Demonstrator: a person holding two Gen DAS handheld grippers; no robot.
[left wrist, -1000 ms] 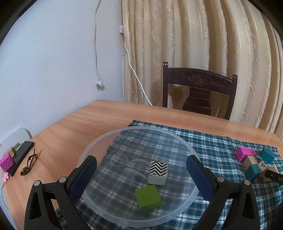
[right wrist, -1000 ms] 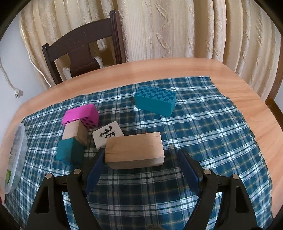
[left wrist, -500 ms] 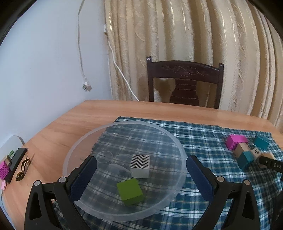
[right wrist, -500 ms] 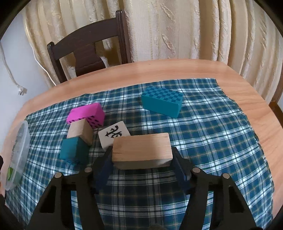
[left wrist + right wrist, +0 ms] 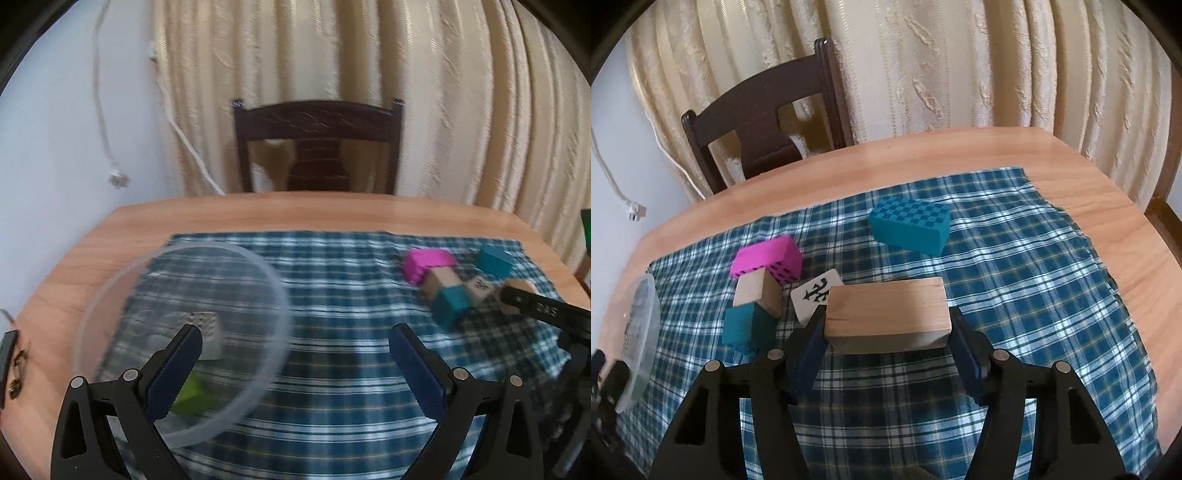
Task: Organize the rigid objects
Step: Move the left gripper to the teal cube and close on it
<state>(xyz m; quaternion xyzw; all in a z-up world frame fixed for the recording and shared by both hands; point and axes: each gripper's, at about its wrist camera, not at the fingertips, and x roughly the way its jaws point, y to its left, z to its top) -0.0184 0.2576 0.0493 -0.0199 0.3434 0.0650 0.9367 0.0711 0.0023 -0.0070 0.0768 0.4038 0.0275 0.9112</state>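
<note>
The right gripper [image 5: 888, 332] is clamped on the plain wooden block [image 5: 886, 314] just above the checked cloth [image 5: 1015, 295]. The left gripper [image 5: 295, 354] hangs spread wide and empty, with the clear bowl [image 5: 273, 280] at its nine o'clock holding a green cube [image 5: 194, 397] and a patterned cube [image 5: 207, 332].
</note>
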